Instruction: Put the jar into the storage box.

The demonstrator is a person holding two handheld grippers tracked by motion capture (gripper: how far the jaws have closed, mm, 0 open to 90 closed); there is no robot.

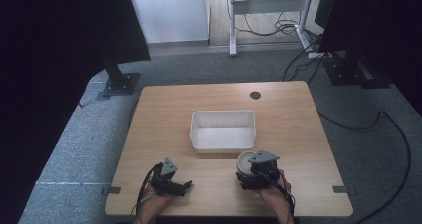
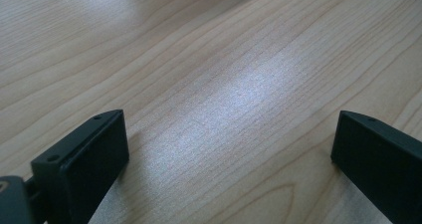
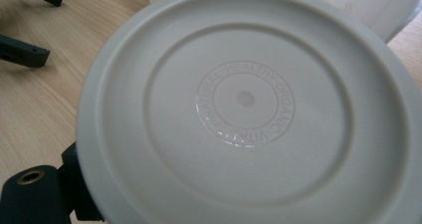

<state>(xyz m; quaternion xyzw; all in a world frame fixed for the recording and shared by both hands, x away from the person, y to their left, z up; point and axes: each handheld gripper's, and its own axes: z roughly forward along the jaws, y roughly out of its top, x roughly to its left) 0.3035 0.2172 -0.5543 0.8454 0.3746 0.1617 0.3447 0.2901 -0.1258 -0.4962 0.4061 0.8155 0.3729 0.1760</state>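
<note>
White round lid [image 3: 244, 104] clamped in right hand-held gripper [image 1: 257, 170] | left hand-held gripper [image 1: 171, 181] wide over table [image 1: 164, 114]

Round lid [image 1: 245, 160] lies just before tub [image 1: 222, 129], perhaps touching it.

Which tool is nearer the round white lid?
Right. The right tool is at the round white lid near the white bin; the left tool sits apart to its left, open over bare table.
</note>
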